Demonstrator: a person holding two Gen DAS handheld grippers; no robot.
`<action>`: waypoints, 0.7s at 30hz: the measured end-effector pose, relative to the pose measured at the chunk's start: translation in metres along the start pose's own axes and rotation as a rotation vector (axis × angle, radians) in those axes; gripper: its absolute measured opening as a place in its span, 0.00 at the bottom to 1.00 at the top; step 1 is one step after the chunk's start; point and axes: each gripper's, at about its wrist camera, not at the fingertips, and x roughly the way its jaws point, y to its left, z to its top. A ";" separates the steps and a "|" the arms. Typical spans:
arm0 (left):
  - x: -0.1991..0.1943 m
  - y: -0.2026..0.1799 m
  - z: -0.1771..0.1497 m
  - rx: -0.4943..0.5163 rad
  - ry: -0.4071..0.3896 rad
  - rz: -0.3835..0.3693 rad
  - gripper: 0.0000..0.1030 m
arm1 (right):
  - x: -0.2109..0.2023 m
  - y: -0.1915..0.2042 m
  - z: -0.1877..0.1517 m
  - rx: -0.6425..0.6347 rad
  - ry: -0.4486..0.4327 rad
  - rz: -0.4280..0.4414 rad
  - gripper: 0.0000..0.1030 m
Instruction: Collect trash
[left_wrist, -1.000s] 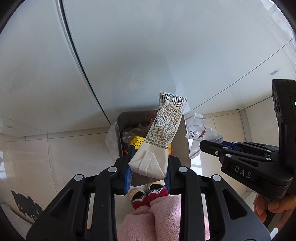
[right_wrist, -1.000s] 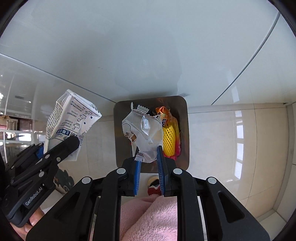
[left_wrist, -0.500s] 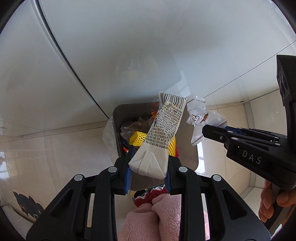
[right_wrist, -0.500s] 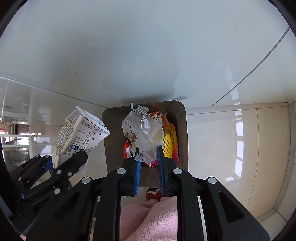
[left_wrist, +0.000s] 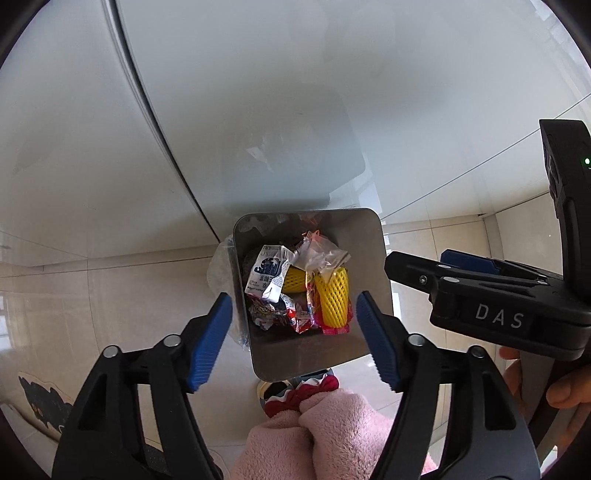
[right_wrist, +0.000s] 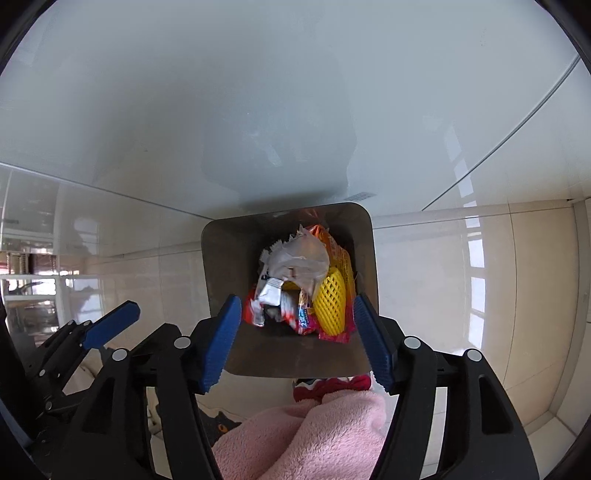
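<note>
Hovering above the metal trash bin (left_wrist: 369, 258), the left gripper (left_wrist: 293, 325) and right gripper (right_wrist: 295, 328) both stand spread wide, holding nothing. Ahead between the fingers, a milk carton (left_wrist: 267, 275), crumpled wrapper (right_wrist: 299, 264) and yellow foam net (left_wrist: 332, 299) lie inside. Pink fleece (right_wrist: 306, 435) sits below.

Each tool is matte black plastic with silver screws and ribbed blue pads (left_wrist: 207, 339); the right tool (left_wrist: 491, 295) reads "DAS". Fluffy pink sleeves (right_wrist: 306, 435) with red-and-white trim, bare fingers (left_wrist: 569, 391).

Both jaws opened; carton (left_wrist: 266, 277) & wrapper (left_wrist: 319, 255) now in bin (left_wrist: 373, 258).
</note>
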 end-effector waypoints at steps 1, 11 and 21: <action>-0.003 0.001 0.000 -0.003 -0.008 0.000 0.74 | 0.000 -0.001 0.001 0.003 -0.006 -0.004 0.79; -0.033 0.003 0.003 -0.025 -0.007 0.015 0.84 | -0.015 0.013 0.007 -0.045 -0.021 -0.041 0.97; -0.137 -0.021 0.014 -0.031 0.002 0.038 0.86 | -0.107 0.028 0.000 -0.066 -0.010 -0.056 0.97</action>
